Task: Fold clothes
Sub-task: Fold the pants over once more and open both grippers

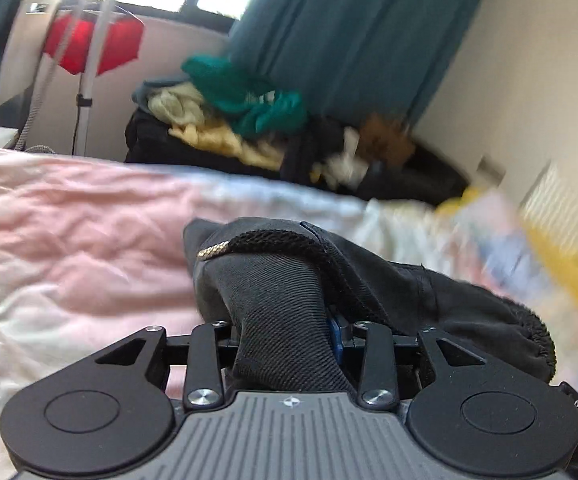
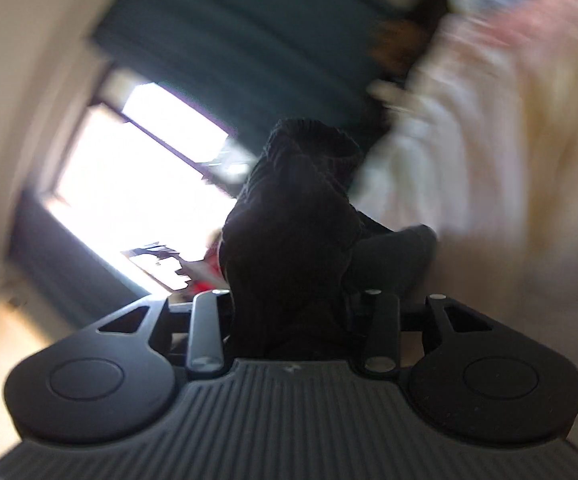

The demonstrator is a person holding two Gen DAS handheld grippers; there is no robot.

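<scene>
Each tool grips the black garment (image 1: 289, 280): the left tool (image 1: 289, 332) pinches its drawstring end above the bed (image 1: 69, 220), the right tool (image 2: 289, 300) another bunched part, raised and tilted.

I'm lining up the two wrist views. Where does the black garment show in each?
Left wrist: black garment at lower centre, bunched in the left tongs, drawstring on top.
Right wrist: centre, a dark bunch rising from the right tongs.
Shared landmark: teal curtain.
</scene>
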